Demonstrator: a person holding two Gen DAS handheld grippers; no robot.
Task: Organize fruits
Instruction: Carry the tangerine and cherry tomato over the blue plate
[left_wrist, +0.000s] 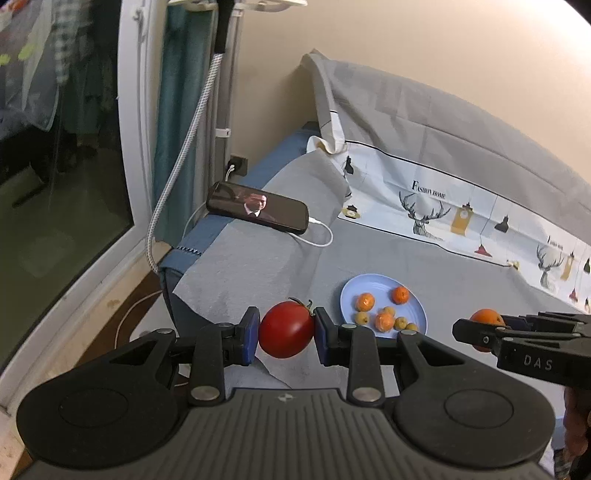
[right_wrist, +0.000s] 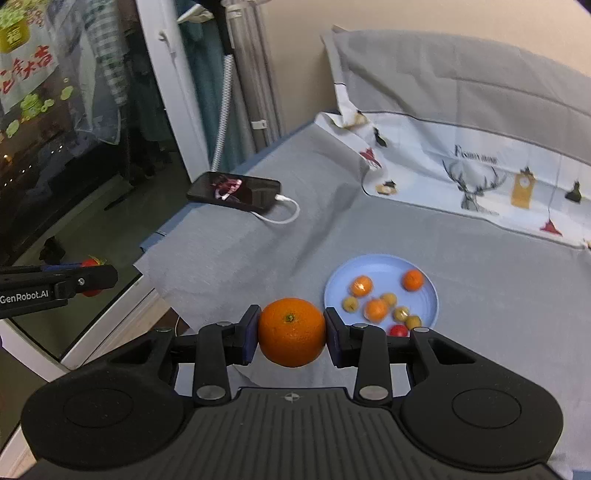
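Observation:
My left gripper (left_wrist: 286, 330) is shut on a red tomato (left_wrist: 286, 328) and holds it in the air above the near left edge of the bed. My right gripper (right_wrist: 291, 332) is shut on an orange (right_wrist: 291, 332), also held in the air short of the plate. A light blue plate (left_wrist: 354, 286), also in the right wrist view (right_wrist: 376, 266), lies on the grey sheet with several small orange and yellow fruits and a small red one (right_wrist: 398, 330). The right gripper with the orange (left_wrist: 485, 319) shows at the right of the left wrist view.
A phone (left_wrist: 256, 207) on a white charging cable lies at the bed's far left corner. A grey patterned pillow (left_wrist: 443, 155) stands against the wall behind the plate. A glass door (left_wrist: 55, 184) and the floor lie to the left of the bed.

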